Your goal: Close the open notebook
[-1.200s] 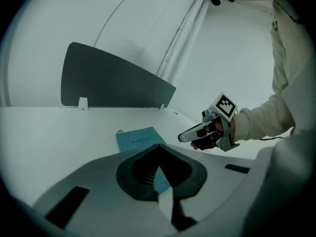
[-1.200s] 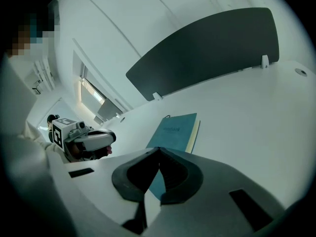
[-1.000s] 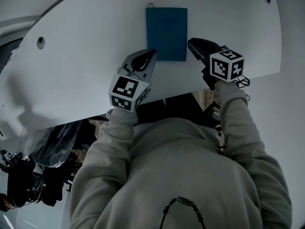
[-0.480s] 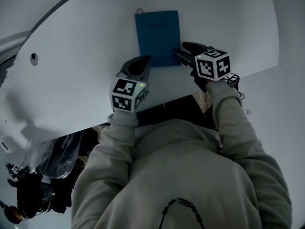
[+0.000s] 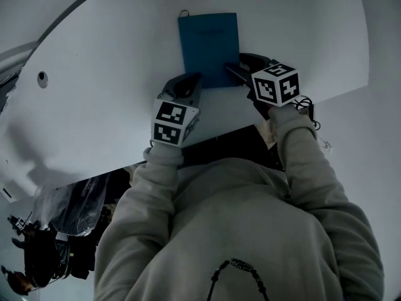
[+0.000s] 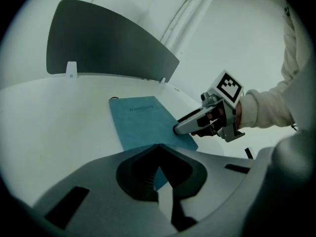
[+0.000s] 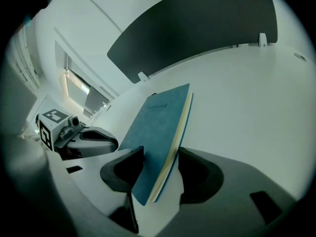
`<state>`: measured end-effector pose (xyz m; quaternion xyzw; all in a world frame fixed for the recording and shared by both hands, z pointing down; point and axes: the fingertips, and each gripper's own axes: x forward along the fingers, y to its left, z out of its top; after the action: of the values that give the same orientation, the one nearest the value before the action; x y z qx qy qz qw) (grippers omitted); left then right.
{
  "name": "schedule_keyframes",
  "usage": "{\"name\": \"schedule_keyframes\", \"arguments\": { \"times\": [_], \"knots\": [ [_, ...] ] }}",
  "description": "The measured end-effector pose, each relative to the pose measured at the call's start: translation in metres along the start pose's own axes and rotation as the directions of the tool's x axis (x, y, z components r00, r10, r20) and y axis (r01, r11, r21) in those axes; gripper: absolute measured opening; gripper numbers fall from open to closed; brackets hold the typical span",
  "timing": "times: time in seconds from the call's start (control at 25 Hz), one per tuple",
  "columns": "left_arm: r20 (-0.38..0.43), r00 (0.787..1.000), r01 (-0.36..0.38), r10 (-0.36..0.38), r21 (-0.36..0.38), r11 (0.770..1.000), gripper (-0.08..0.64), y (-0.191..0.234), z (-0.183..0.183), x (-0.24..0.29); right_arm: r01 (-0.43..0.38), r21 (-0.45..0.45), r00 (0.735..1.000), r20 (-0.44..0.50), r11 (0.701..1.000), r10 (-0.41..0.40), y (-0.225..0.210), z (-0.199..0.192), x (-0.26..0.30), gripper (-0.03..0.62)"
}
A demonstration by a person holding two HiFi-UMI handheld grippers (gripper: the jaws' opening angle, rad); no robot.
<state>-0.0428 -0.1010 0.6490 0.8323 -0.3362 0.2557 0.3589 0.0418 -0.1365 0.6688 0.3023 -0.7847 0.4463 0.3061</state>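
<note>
While your right tool (image 5: 233, 66) is opening its jaws around the closed blue notebook's (image 5: 208, 42) near corner on the counter (image 5: 113, 61), your left tool (image 5: 193, 79) rests pinched together, empty.

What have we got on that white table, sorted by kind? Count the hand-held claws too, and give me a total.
Blue notebook: 1, closed, lying on the white table.
Claws: 2, the left claw and the right claw, whose jaws are opening with the notebook's edge between them.
Total: 3.
</note>
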Motion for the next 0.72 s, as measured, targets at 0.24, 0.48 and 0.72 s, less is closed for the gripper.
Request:
{"name": "schedule_keyframes", "arguments": {
  "times": [0.24,0.48,0.72],
  "knots": [
    [-0.05,0.999,0.014,-0.014,0.017,1.0,0.0,-0.008,-0.014,0.011,0.017,-0.001,1.0,0.025,1.0,-0.017,-0.003,-0.001,-0.005,0.201],
    [-0.062,0.998,0.001,-0.001,-0.004,1.0,0.0,-0.002,-0.02,0.016,0.01,0.001,0.999,0.033,1.0,-0.01,-0.002,0.001,0.002,0.2],
    [-0.073,0.996,0.049,-0.053,-0.051,0.998,0.0,-0.007,-0.017,0.016,-0.009,-0.015,0.997,0.073,1.0,0.01,0.007,0.01,-0.01,0.199]
  ]
}}
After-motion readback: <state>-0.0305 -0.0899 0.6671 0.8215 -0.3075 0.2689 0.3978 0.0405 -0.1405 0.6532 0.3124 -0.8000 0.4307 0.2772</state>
